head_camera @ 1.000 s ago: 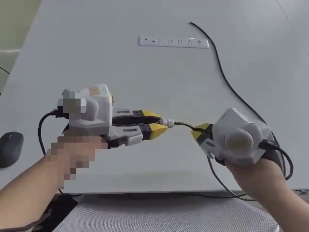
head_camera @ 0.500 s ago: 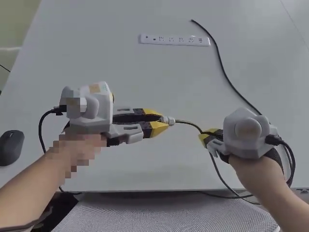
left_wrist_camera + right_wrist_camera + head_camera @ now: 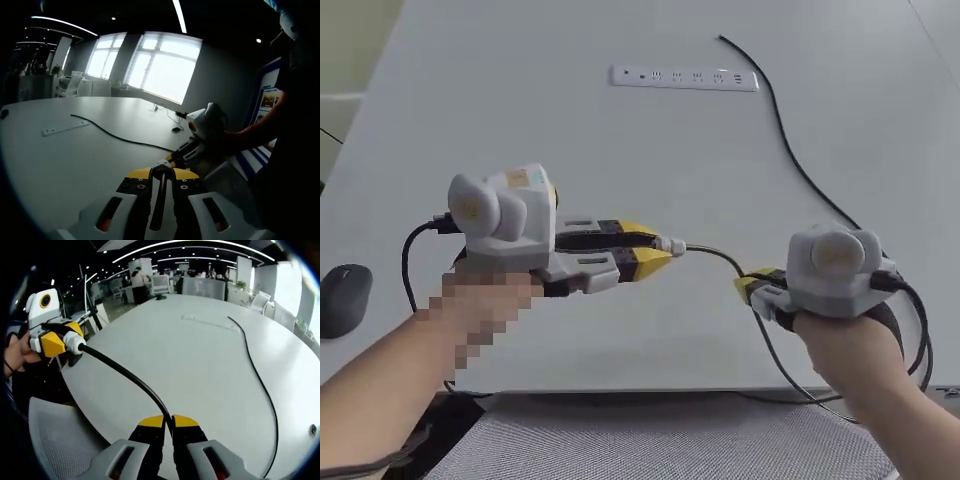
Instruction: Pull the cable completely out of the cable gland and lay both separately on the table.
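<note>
1. In the head view, a mouse (image 3: 342, 300) is seen by the left edge of the tabletop (image 3: 570, 130). A power strip (image 3: 684, 78) and a loose black cord (image 3: 790, 150) lie toward the far edge.
2. In the right gripper view, the black cable (image 3: 125, 375) is seen entering the white cable gland (image 3: 76, 342).
3. The jaws of the left gripper (image 3: 655, 255) are closed on the cable gland, whose white end sticks out between the yellow tips.
4. The jaws of the right gripper (image 3: 167, 421) are closed tight on the cable, with no gap seen.
5. Both are held above the near edge. The cable sags between them, and its tail hangs below the right gripper.
</note>
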`<state>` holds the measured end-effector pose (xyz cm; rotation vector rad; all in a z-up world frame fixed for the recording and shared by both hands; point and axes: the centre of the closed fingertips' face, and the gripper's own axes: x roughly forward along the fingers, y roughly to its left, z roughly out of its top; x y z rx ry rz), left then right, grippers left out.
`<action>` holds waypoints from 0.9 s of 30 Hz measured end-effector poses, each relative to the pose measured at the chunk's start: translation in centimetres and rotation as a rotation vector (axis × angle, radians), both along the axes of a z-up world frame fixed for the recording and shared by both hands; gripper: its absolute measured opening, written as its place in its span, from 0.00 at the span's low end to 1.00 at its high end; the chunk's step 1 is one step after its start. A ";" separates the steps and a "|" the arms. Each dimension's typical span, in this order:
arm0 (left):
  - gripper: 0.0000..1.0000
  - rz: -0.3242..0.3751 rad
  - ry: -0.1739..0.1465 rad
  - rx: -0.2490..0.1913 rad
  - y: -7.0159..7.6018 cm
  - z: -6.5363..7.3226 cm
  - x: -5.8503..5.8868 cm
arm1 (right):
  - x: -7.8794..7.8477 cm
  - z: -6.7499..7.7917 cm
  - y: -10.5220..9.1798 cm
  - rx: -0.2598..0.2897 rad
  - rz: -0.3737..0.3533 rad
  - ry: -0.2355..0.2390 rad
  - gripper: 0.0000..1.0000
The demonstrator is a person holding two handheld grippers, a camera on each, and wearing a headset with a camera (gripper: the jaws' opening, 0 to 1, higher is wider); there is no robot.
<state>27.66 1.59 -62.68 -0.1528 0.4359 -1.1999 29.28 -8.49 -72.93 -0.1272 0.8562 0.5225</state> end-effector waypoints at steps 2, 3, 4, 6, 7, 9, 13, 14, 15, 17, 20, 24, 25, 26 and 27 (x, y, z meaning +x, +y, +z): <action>0.15 0.000 0.000 0.001 0.0 -0.1 0.0 | 0.0 0.0 0.0 -0.005 0.003 -0.004 0.00; 0.15 0.000 0.001 0.000 0.0 -0.1 0.0 | 0.0 0.0 0.0 -0.007 0.004 -0.006 0.00; 0.15 0.000 0.000 0.000 0.0 -0.1 0.0 | 0.0 0.0 -0.1 -0.007 0.004 -0.009 0.00; 0.15 0.000 0.001 -0.003 0.0 0.0 0.0 | -0.1 0.1 -0.1 -0.006 0.005 -0.012 0.00; 0.15 0.000 0.000 -0.004 0.0 0.0 0.0 | -0.1 0.1 -0.1 -0.005 0.006 -0.015 0.00; 0.15 0.000 0.000 -0.004 0.0 0.0 0.0 | -0.1 0.1 -0.1 0.003 0.011 -0.018 0.01; 0.15 0.000 0.001 -0.005 0.0 0.0 0.0 | -0.1 0.2 -0.3 0.011 0.002 -0.019 0.01; 0.15 0.000 0.001 -0.005 0.0 0.0 0.0 | -0.1 0.2 -0.3 0.000 0.015 -0.024 0.01; 0.15 -0.001 -0.001 -0.006 0.0 0.1 -0.1 | -0.2 0.3 -0.2 -0.009 0.026 -0.028 0.01; 0.15 -0.001 0.001 -0.007 -0.1 0.1 -0.1 | -0.3 0.4 -0.2 -0.034 0.051 -0.045 0.01; 0.15 0.000 0.002 -0.012 -0.2 0.2 -0.2 | -0.1 0.9 0.0 -0.037 0.077 -0.081 0.04; 0.15 0.002 0.002 -0.012 -0.1 0.3 -0.1 | 0.0 1.9 0.4 -0.044 0.119 -0.122 0.11; 0.15 0.002 0.001 -0.011 -0.1 0.3 -0.1 | 0.0 2.3 0.6 -0.051 0.138 -0.135 0.12; 0.15 0.003 0.002 -0.010 -0.1 0.3 -0.1 | 0.0 2.6 0.8 -0.053 0.150 -0.149 0.13; 0.15 0.003 0.002 -0.008 -0.1 0.3 -0.2 | 0.1 3.2 1.0 -0.056 0.172 -0.171 0.14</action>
